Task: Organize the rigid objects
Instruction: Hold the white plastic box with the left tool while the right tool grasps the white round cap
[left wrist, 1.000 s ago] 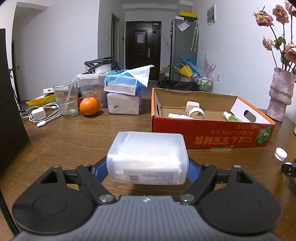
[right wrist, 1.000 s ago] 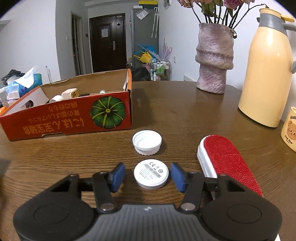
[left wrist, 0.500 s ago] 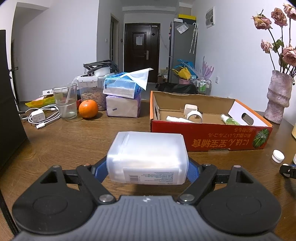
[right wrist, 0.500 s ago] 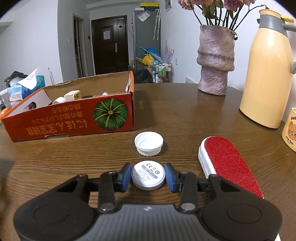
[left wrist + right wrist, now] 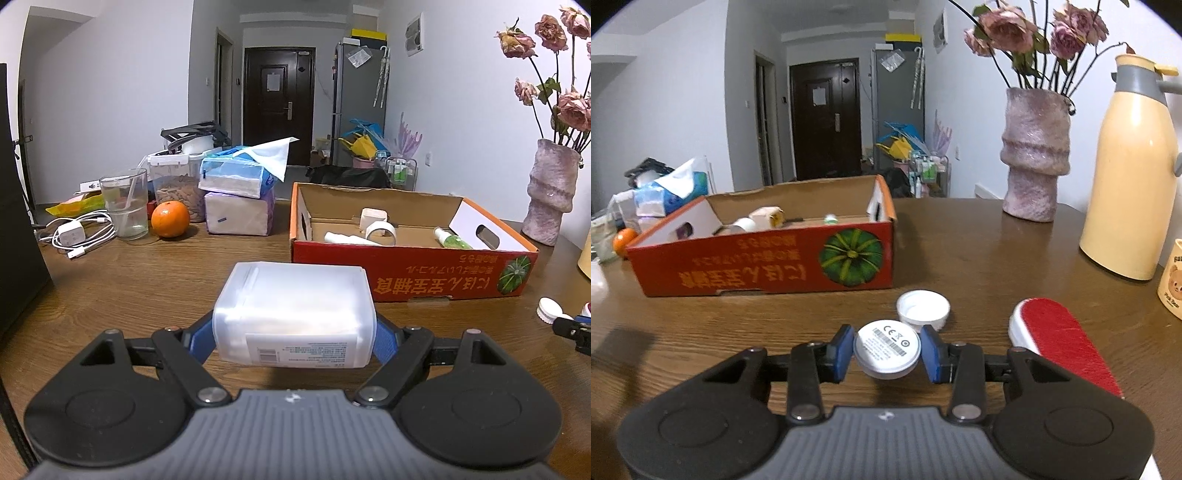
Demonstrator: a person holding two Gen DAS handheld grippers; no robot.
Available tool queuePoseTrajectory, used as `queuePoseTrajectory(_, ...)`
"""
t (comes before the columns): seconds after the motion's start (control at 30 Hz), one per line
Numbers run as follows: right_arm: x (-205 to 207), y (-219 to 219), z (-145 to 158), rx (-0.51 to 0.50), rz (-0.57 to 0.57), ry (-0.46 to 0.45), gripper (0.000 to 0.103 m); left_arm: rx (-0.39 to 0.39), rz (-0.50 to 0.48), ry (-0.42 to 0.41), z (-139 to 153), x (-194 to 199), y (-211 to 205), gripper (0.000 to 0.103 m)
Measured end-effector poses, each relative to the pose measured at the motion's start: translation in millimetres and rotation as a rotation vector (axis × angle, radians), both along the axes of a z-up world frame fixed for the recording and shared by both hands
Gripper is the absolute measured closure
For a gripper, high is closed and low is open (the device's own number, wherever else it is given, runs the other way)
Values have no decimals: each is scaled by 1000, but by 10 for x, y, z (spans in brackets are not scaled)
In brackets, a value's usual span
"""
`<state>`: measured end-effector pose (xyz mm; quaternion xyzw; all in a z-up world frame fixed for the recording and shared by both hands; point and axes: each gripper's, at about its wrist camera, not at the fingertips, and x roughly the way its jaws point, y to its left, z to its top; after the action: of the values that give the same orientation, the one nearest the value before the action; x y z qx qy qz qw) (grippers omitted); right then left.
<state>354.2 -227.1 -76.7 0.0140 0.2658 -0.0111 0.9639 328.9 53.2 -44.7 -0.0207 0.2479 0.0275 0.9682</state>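
Two grips: left gripper [image 5: 294, 334] jaws clamp translucent white box [image 5: 295, 314], right gripper [image 5: 885, 353] jaws pinch round white disc [image 5: 886, 348] with printed label

Glossy wood-grain table [image 5: 979, 258], matt printed cardboard box [image 5: 757, 266]

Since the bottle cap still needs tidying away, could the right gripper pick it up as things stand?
Probably not yet: the right gripper is shut on a white disc, so its jaws are occupied. The bottle cap lies just beyond, unobstructed.
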Motion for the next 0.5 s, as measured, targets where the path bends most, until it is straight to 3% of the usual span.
queuePoseTrajectory(0.5,-139,368,177,47,90,-53,65,-25,-17,-10,93,-19,-228,20)
